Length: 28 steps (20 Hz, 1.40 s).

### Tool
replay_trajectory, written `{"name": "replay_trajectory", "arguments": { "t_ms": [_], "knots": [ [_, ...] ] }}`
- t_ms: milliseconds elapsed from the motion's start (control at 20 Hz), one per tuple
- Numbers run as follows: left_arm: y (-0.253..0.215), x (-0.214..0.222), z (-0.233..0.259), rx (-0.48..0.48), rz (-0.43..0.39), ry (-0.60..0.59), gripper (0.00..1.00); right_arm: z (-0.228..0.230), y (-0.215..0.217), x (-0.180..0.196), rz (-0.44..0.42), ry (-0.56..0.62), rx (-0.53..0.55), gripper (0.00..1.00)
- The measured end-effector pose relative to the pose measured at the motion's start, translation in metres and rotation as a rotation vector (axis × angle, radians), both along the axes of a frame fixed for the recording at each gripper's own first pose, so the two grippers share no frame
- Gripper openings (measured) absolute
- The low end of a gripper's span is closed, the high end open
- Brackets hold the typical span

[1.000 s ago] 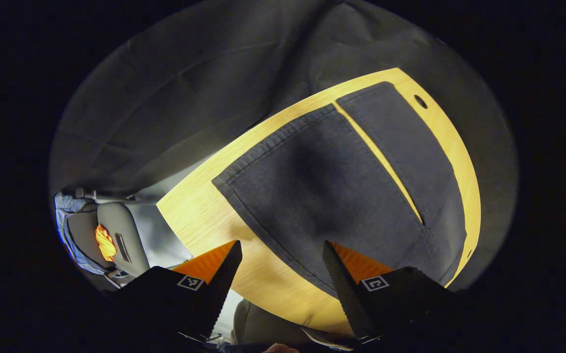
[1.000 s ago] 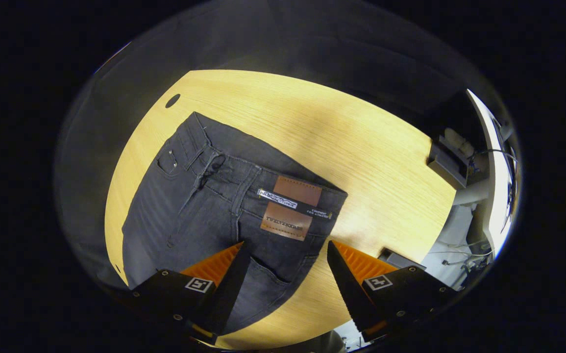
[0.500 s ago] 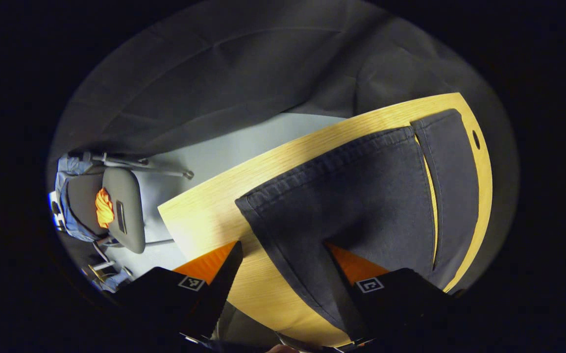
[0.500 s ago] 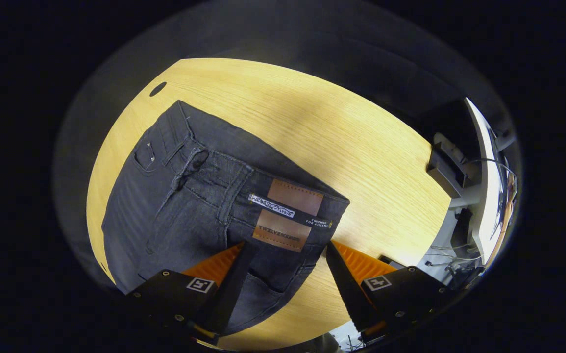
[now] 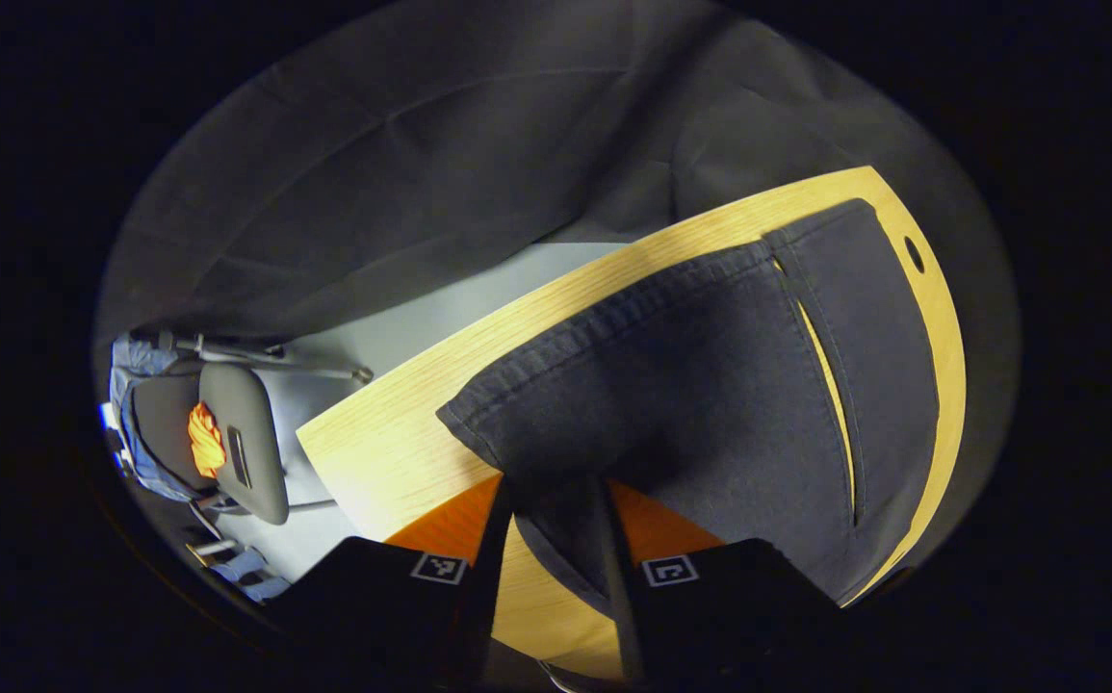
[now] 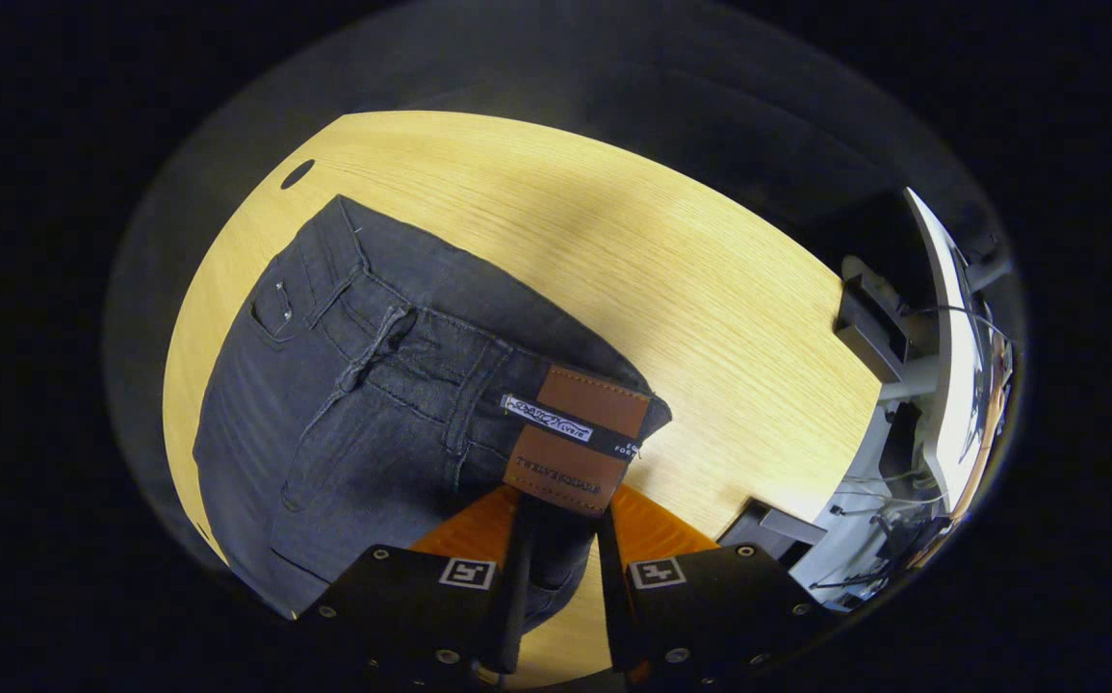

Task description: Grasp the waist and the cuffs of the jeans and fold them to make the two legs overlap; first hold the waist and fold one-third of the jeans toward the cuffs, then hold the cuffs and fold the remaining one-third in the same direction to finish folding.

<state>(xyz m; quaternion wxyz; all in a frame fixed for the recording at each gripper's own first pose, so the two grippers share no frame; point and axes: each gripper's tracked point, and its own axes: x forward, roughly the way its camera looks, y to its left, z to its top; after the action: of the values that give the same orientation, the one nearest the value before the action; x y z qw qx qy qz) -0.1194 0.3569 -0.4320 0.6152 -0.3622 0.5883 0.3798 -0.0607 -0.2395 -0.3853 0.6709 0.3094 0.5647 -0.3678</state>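
Jeans (image 6: 353,404) dark grey, flat on table (image 6: 710,289), brown waist patch (image 6: 575,438)

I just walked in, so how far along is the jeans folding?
Done: jeans lie flat on the table, legs apart. In hand: the left gripper pinches a cuff, the right gripper pinches the waist. Left: overlapping the legs and both one-third folds.

Right tongs (image 6: 558,539) pinching jeans (image 6: 363,404) waist by leather patch (image 6: 577,438), wooden table (image 6: 710,289)
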Motion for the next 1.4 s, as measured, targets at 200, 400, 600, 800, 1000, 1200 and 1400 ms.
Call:
{"name": "replay_trajectory", "arguments": {
  "t_ms": [200,400,600,800,1000,1200,1400],
  "knots": [
    [0.007,0.005,0.004,-0.005,0.059,-0.074,0.06,0.001,0.001,0.006,-0.118,-0.131,0.131,0.18],
    [0.007,0.016,0.006,-0.033,0.107,-0.246,0.01,0.005,0.002,0.014,-0.176,-0.274,0.188,0.10],
    [0.014,0.044,0.046,0.006,0.058,-0.420,0.01,0.029,-0.002,0.027,-0.170,-0.388,0.160,0.10],
    [0.019,0.051,0.079,0.039,0.077,-0.479,0.00,0.053,0.001,0.044,-0.243,-0.506,0.221,0.10],
    [0.027,0.081,0.103,0.041,0.040,-0.556,0.01,0.073,-0.001,0.049,-0.239,-0.550,0.212,0.10],
    [0.040,0.106,0.122,0.060,0.004,-0.604,0.01,0.093,-0.003,0.066,-0.236,-0.589,0.205,0.10],
    [0.050,0.143,0.130,0.041,-0.065,-0.639,0.01,0.116,-0.001,0.083,-0.237,-0.614,0.189,0.10]
  ]
}}
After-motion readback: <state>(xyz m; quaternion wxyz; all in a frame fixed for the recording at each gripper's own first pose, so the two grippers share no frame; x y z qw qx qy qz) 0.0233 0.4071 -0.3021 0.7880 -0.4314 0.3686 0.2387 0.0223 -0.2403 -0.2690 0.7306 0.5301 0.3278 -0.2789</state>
